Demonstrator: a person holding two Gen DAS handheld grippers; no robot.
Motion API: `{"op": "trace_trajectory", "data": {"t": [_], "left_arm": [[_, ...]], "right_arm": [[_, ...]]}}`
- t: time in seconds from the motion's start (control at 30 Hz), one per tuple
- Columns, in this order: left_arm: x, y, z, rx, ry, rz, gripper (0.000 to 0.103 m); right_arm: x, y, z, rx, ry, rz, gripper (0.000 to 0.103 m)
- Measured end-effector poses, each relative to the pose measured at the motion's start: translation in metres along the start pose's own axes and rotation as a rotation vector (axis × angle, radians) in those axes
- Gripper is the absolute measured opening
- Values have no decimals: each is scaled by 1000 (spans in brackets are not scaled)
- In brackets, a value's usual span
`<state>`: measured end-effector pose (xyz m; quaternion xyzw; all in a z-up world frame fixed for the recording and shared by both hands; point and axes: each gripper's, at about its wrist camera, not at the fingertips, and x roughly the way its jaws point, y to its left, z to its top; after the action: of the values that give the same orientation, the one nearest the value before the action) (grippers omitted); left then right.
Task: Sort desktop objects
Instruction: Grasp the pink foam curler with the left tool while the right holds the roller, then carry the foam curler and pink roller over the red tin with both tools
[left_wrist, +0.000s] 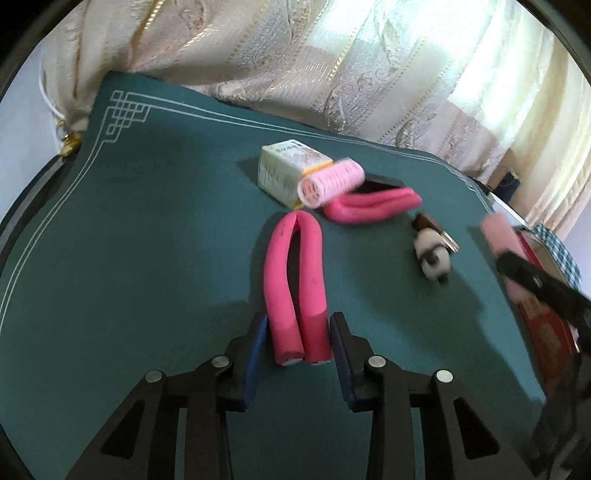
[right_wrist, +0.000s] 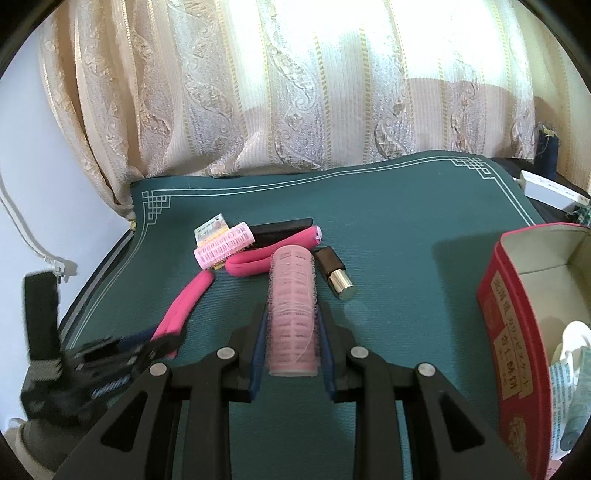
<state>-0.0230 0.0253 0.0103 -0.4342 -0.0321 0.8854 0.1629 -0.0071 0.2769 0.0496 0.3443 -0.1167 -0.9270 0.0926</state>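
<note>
**Inspector:** State of the left gripper?

**Assistant:** Clenched on the folded foam roller. The roller's two cut ends sit between the blue pads, with contact on both sides as far as the view shows. Its bend points away from the gripper, and it lies flat on the green mat, well apart from the red box.

**Inspector:** And the right gripper?

**Assistant:** Grasping the pale pink mesh roller lengthwise, pads tight on its sides. It is held above the mat, near the red box but outside it.

**Inspector:** Remaining items, working outward?

**Assistant:** A lipstick lies just beyond the right gripper's tips, on the box side of the held roller. A panda figure, blurred, lies between the folded foam roller and the red box. Further from the box come a second foam roller, a black flat item touching it that cannot be identified, a small pink hair roller and a white carton. The hair roller rests against the carton, which is the item furthest from the box.

**Inspector:** The box itself?

**Assistant:** Open-topped, at the mat's edge, with pale printed items inside. A patterned curtain hangs behind the mat.
</note>
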Motion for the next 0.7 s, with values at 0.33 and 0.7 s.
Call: {"op": "trace_trajectory", "data": {"t": [0.33,0.7], "left_arm": [[-20,-2,-22,-3,28,16,74],[7,-6,4,33,21,49,38]], "right_arm": [[0,1,0,-1,-3,-5,28],[-3,-1,2,9,-12,2,28]]}}
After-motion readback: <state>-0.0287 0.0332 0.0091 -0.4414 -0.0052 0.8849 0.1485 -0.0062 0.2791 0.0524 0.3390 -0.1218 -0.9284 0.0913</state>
